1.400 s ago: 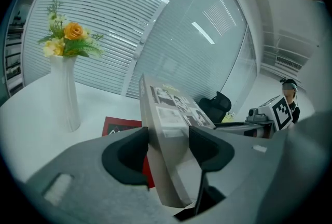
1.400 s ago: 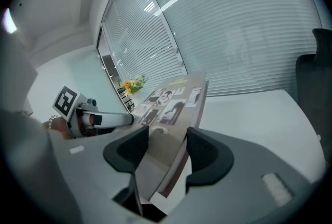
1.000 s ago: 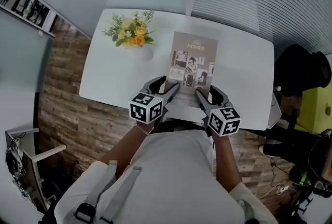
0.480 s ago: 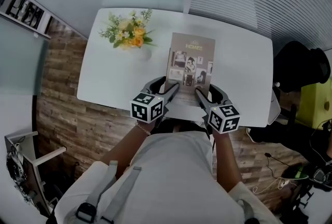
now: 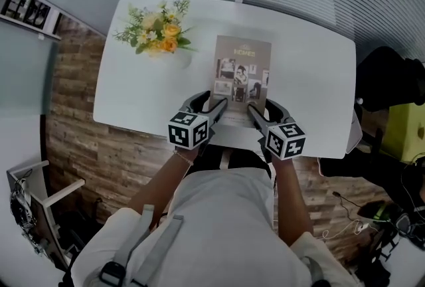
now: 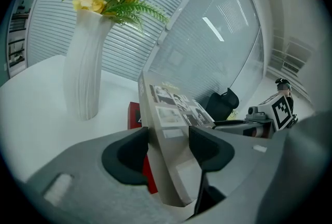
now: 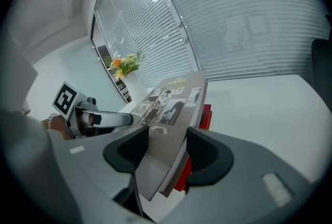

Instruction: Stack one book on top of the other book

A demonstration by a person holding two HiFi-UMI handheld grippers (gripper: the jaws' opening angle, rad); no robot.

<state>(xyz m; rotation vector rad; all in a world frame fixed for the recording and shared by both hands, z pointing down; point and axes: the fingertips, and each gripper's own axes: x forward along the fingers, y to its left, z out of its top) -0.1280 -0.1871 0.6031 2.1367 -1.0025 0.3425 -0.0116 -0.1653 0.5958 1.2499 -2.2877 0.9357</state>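
A: Jaws?
B: Clamped, left gripper [image 5: 218,106] and right gripper [image 5: 254,108], on near edge of grey book [image 5: 242,70].
A: Book's place?
B: Over red book [image 7: 206,114] lying on white table [image 5: 146,99], near vase of flowers [image 5: 180,60].

I see a plain white table [image 5: 146,96]. The upper book [image 5: 242,70] has a grey-brown cover tiled with black-and-white photos; the lower book [image 7: 206,113] is red. At ten o'clock, yellow and orange flowers [image 5: 156,30] with green leaves top a ribbed white vase [image 6: 85,72]. At eight o'clock the floor [image 5: 80,139] is brown planks. My left gripper [image 5: 211,103] and right gripper [image 5: 263,110] are grey, their cubes black-and-white.
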